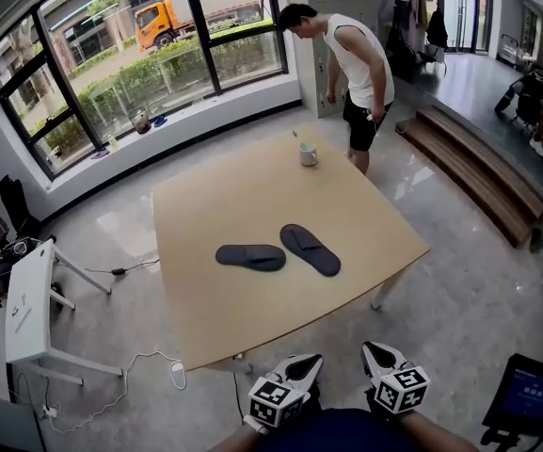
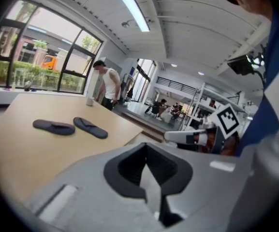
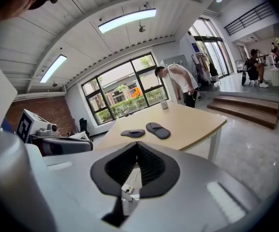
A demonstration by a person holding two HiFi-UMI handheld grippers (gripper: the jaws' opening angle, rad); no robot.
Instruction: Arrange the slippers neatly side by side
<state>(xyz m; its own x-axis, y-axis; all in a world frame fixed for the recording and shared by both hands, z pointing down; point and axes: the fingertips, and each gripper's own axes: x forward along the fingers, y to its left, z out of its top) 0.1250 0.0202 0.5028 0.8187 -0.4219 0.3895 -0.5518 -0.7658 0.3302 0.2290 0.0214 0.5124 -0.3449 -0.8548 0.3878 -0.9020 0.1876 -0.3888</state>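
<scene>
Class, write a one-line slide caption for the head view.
Left slipper crosswise, right slipper angled, on a table; left tongs and right tongs shut, empty.

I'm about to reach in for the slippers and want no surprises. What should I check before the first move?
1. Left claw empty: ok. Jaws are together with nothing between them.
2. Right claw empty: ok. It is also shut on nothing, and both need opening before a grasp.
3. Slippers in sight: ok. The left slipper and right slipper lie mid-table.
4. Slippers side by side: not ok. They lie at an angle to each other.
5. Path across the table: ok. There is only a cup near the far edge.
6. Bystander clear: ok. The bystander stands past the far edge.
</scene>
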